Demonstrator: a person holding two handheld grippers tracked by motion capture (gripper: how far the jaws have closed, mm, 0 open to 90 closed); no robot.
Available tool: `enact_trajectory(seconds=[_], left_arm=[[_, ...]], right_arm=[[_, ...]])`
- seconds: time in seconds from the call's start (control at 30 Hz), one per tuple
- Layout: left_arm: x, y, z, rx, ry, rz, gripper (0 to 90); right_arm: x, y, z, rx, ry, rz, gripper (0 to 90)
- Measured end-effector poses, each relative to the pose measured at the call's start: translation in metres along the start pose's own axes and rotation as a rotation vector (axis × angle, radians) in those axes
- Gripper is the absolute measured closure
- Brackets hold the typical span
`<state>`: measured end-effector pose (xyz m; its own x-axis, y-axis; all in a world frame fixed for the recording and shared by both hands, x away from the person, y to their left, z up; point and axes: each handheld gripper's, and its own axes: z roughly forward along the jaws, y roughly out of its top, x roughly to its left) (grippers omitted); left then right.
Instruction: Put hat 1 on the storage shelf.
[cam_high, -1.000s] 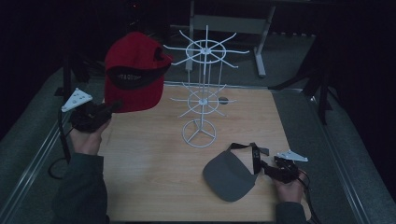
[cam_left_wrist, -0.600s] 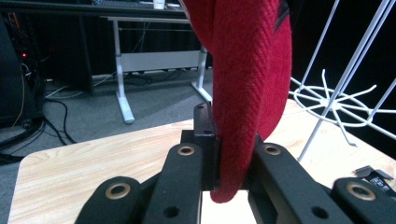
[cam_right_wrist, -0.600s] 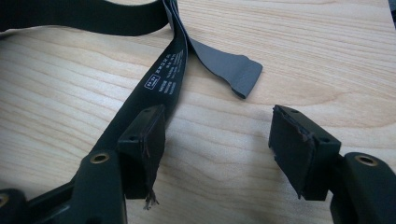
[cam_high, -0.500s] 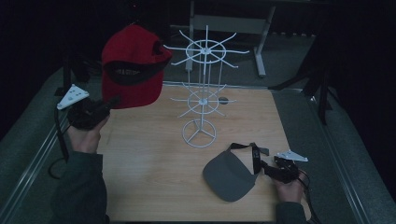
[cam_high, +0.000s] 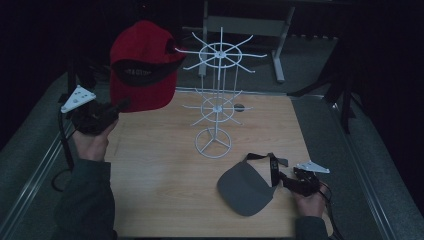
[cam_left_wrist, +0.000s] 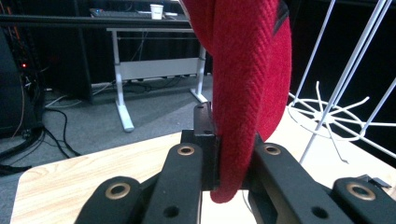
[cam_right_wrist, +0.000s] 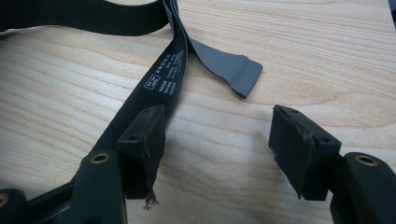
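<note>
I am resting my right gripper (cam_high: 289, 181), jaws apart, beside the grey visor (cam_high: 246, 187) strap at five o'clock. My left gripper (cam_high: 120, 106) is clamping the red cap (cam_high: 142, 67) at eleven o'clock; I am judging it should settle gently over an upper arm of the white wire rack (cam_high: 216, 95).

Red cap (cam_high: 143, 65) up in air above table's (cam_high: 165, 200) far left corner, beside white wire rack (cam_high: 216, 95). Grey visor (cam_high: 247, 187) flat near table's near right corner, dark strap (cam_right_wrist: 161, 81) lying out behind it.
</note>
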<state>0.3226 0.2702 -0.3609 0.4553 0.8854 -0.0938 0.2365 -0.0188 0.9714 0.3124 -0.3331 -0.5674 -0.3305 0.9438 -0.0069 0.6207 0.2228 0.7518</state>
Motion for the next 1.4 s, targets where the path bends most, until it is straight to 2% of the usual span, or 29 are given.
enact_trajectory(seconds=[0.5,0.7,0.93,1.23,1.4], left_arm=[[-0.006,0.010,0.001,-0.031,-0.006,0.004,85.9],[-0.007,0.014,0.000,-0.049,0.003,-0.009,85.9],[-0.008,0.018,-0.004,-0.087,-0.012,-0.035,85.9],[-0.014,0.017,-0.006,-0.097,-0.048,-0.021,85.9],[-0.019,0.008,-0.004,-0.085,-0.056,-0.011,85.8]], right_arm=[[0.000,0.000,0.000,0.000,0.001,0.000,36.1],[0.000,0.000,0.000,0.000,0.001,0.000,36.1],[0.000,0.000,0.000,0.001,0.001,0.000,36.0],[0.000,0.000,0.000,0.001,0.001,-0.001,36.0],[0.000,0.000,0.000,0.001,0.001,-0.001,36.0]])
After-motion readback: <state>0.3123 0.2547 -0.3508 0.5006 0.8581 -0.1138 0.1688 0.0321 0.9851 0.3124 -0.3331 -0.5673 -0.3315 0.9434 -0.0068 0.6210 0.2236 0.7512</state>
